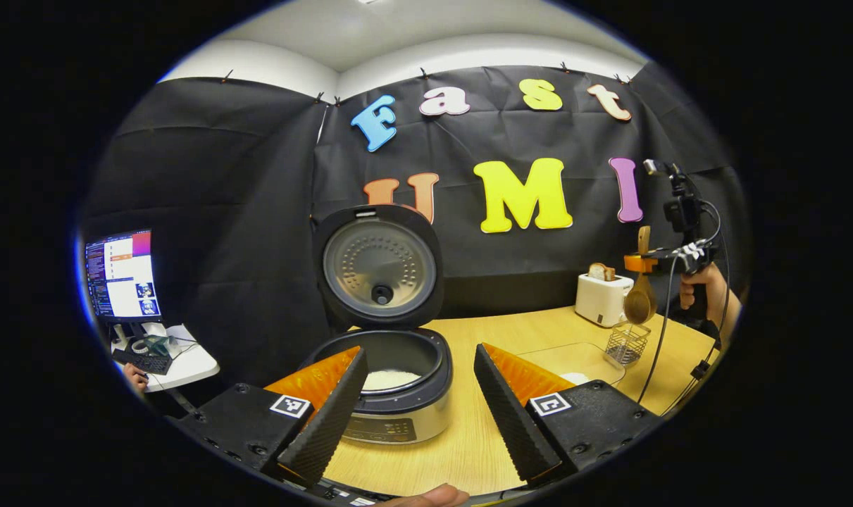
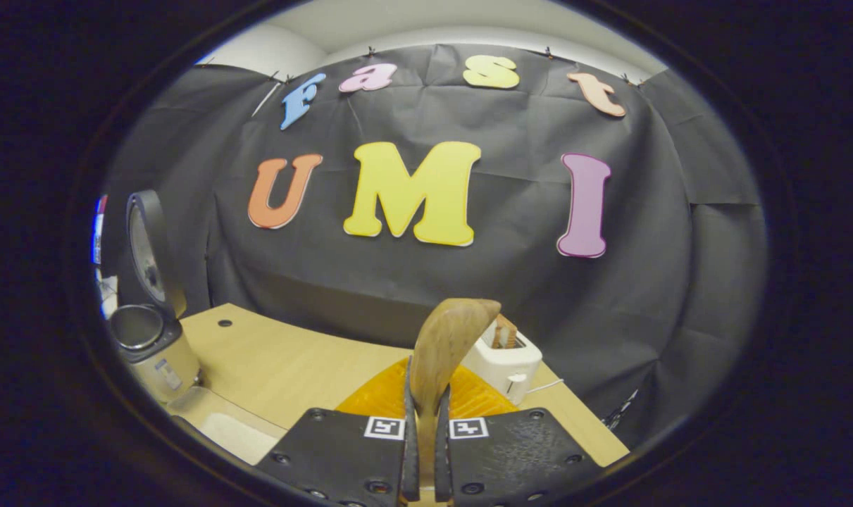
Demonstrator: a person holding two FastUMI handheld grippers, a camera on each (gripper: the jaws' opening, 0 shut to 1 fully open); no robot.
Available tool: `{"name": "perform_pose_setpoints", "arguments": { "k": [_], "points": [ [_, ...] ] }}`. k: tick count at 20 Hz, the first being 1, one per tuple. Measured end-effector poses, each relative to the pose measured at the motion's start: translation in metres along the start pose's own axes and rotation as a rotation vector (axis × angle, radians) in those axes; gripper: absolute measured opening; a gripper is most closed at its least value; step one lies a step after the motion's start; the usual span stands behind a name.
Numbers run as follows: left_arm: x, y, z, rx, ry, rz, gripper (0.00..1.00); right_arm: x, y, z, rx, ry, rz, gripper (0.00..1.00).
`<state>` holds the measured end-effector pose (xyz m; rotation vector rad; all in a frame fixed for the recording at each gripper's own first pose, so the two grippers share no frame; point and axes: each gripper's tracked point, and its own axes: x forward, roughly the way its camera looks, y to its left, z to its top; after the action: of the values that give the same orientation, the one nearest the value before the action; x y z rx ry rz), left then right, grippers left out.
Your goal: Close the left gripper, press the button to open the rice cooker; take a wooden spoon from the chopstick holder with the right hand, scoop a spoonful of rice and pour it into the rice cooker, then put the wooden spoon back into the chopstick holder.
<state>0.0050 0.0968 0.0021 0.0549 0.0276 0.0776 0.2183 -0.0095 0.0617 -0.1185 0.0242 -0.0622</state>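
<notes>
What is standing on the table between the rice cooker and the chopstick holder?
In the left gripper view, a clear tray with some rice lies between the rice cooker and the chopstick holder; the left gripper's right finger partly covers it.

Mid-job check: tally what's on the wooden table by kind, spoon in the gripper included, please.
Rice cooker, lid up: 1
Toaster: 1
Wire chopstick holder: 1
Clear tray: 1
Wooden spoon, clamped in the right gripper, above the holder: 1
Total: 5
</notes>
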Motion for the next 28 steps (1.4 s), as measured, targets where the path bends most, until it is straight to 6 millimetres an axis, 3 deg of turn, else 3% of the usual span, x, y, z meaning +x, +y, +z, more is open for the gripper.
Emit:
{"name": "perform_pose_setpoints", "arguments": {
  "k": [7, 11, 14, 15, 17, 18, 20, 22, 28],
  "points": [
    [-0.001, -0.014, 0.003, -0.005, -0.007, -0.011, 0.97, 0.032, -0.013, -0.039, 0.060, 0.043, -0.011, 0.08],
    [-0.002, -0.015, 0.004, -0.022, -0.016, -0.008, 0.97, 0.039, -0.009, -0.056, 0.122, 0.076, 0.007, 0.12],
    [-0.001, -0.011, 0.005, -0.024, -0.022, 0.011, 1.00, 0.039, -0.013, -0.052, 0.147, 0.054, 0.006, 0.46],
    [0.000, -0.011, 0.006, -0.027, -0.025, 0.019, 0.97, 0.039, -0.015, -0.052, 0.145, 0.051, 0.000, 0.48],
    [0.003, -0.008, 0.006, -0.046, -0.028, 0.029, 0.97, 0.038, -0.015, -0.052, 0.144, 0.048, 0.005, 0.69],
    [0.005, -0.008, 0.006, -0.055, -0.029, 0.030, 0.97, 0.038, -0.019, -0.052, 0.143, 0.042, 0.001, 0.87],
    [0.012, -0.005, 0.009, -0.060, -0.021, 0.037, 0.97, 0.035, -0.031, -0.050, 0.128, 0.035, -0.038, 0.95],
    [0.018, 0.004, 0.012, -0.057, -0.016, 0.051, 0.97, 0.029, -0.043, -0.044, 0.120, 0.010, -0.073, 0.96],
    [0.033, 0.029, 0.058, -0.080, -0.059, 0.070, 0.97, -0.012, -0.063, -0.023, 0.203, -0.071, -0.096, 0.96]
  ]
}}
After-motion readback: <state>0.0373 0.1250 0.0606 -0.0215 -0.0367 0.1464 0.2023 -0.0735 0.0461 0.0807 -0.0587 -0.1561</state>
